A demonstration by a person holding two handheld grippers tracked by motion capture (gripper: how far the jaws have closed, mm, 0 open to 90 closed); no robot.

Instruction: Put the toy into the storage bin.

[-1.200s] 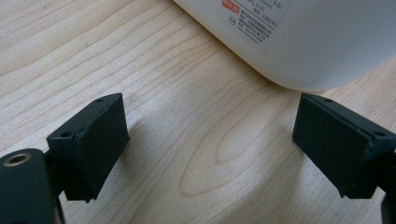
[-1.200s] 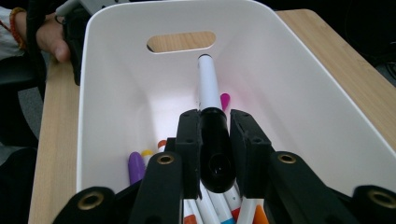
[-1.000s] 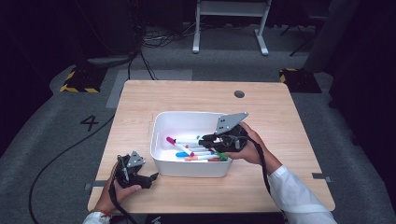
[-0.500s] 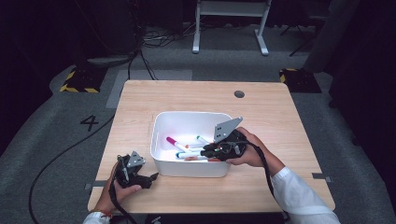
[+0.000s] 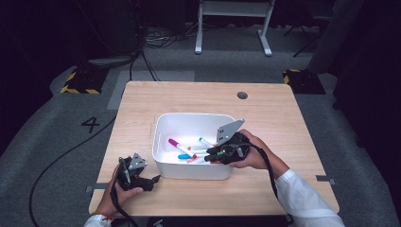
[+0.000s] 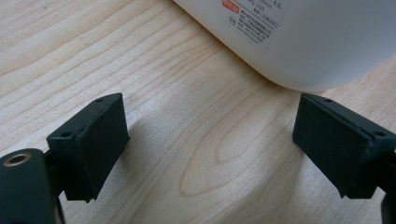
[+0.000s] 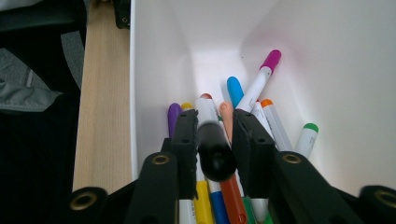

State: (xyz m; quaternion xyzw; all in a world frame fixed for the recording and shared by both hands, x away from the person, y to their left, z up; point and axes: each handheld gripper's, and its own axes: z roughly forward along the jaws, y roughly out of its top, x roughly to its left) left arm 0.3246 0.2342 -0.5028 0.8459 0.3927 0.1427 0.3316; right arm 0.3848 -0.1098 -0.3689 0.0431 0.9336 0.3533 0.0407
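While the left hand-held gripper is rested released on the surface near the white bin, a black-capped marker sits between the just-loosening jaws of the right hand-held gripper, inside the bin's right end.

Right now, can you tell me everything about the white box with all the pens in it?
The white box looks like smooth plastic, rectangular with rounded corners and an open top. It stands upright near the middle of the wooden table. A printed label is stuck on one outer wall. Inside, capped markers lie in a loose pile: magenta, blue, green, orange, purple, yellow. The right gripper reaches in over its rim.
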